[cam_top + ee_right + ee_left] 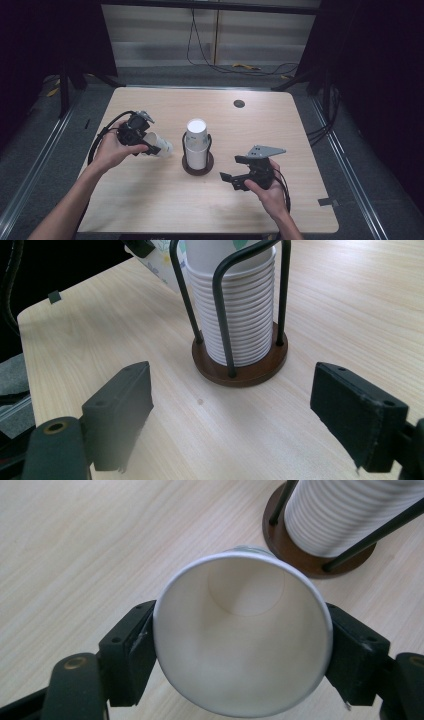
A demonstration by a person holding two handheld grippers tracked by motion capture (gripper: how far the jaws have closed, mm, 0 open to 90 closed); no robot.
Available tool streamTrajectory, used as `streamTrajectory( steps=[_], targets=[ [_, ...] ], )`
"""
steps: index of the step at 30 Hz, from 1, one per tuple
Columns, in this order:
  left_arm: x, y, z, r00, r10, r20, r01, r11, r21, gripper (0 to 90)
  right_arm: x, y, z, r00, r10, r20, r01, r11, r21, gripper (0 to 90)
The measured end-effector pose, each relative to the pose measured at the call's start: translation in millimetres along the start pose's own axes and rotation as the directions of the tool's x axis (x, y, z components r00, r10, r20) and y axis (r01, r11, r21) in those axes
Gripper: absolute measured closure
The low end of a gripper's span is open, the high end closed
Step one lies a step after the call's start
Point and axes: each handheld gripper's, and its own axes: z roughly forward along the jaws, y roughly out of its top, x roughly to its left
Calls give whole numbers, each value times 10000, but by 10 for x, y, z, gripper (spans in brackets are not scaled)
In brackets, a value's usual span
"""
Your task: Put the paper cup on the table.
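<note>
My left gripper [150,146] is shut on a white paper cup [159,145], held on its side just left of the cup holder. In the left gripper view the cup [243,635] faces me mouth-first, its rim squeezed between both jaws. A stack of white paper cups [196,142] stands upside down in a black wire holder with a round brown base [198,169] at the table's middle. My right gripper [231,169] is open, low over the table to the right of the holder. The right gripper view has the stack [235,315] straight ahead, beyond the spread jaws.
The light wooden table [280,135] has a round dark grommet [239,104] near its far edge and a piece of dark tape [327,202] at the right front. Cables lie on the floor behind the table.
</note>
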Motion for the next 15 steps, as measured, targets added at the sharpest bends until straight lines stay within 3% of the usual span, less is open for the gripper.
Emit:
streamTrajectory(
  steps=[2, 15],
  targets=[
    [4, 9, 16, 9999, 46, -154, -45, 10000, 68, 245, 1, -2, 0, 10000, -9, 0, 9, 10000, 11, 168],
    [75, 21, 137, 9998, -171, -106, 178, 9978, 646, 237, 3, -8, 16, 10000, 21, 2, -21, 10000, 66, 168]
  ],
)
